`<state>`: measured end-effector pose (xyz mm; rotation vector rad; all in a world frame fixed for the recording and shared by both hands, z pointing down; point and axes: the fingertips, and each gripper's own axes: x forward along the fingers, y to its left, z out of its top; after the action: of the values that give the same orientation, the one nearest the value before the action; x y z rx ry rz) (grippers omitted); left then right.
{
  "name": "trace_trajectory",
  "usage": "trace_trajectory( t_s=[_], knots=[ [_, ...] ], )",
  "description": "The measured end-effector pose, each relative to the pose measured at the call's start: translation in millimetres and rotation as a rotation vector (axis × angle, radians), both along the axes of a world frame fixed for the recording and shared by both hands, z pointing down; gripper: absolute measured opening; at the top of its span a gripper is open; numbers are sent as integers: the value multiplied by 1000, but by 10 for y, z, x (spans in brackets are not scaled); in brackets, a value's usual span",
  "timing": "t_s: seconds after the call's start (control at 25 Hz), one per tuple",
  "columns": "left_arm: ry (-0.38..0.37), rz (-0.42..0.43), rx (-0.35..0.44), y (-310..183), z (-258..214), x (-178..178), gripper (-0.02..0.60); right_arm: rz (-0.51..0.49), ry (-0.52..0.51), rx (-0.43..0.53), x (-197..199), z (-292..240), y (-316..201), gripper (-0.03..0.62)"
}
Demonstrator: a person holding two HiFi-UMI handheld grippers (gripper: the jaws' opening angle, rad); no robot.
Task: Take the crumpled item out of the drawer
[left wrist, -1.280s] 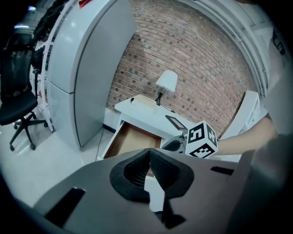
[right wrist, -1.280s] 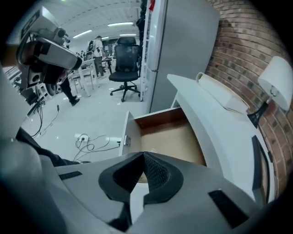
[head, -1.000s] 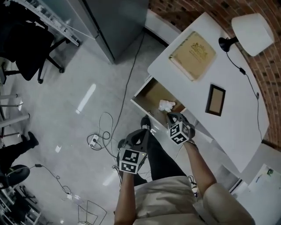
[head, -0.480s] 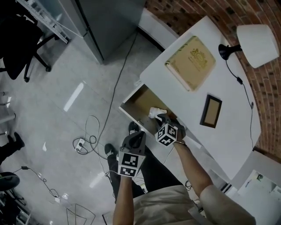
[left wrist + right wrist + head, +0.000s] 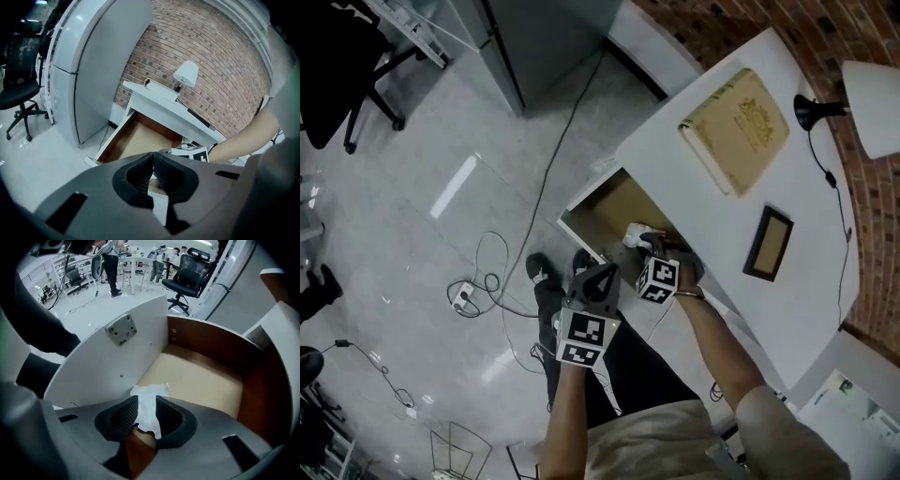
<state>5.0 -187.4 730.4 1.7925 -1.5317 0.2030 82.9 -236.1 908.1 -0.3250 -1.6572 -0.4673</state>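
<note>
Right gripper (image 5: 146,416) has sunk into the drawer (image 5: 201,380), jaws just opening, wide astride the crumpled paper (image 5: 149,401) at lower centre, not pinching. Left gripper (image 5: 152,169) closed, empty. Paper looks light and soft; pinch its bunched middle.

Crumpled white paper (image 5: 149,401), lying inside open drawer (image 5: 201,376), on tan floor beside white front panel

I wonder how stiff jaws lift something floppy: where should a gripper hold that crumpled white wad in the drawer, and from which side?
Probably its bunched middle, from straight above: the crumpled wad lies on the drawer floor, walled in, leaving only the top free. The right gripper, whose jaws have just been opening, has it between them.
</note>
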Motion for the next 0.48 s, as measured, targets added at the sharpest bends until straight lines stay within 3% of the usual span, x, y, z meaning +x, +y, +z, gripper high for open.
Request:
trace_trajectory(
  t_s=[0.48],
  knots=[
    [51,-82,17,35,330,-272,17,-173,170,37,92,452,-21,150]
  ],
)
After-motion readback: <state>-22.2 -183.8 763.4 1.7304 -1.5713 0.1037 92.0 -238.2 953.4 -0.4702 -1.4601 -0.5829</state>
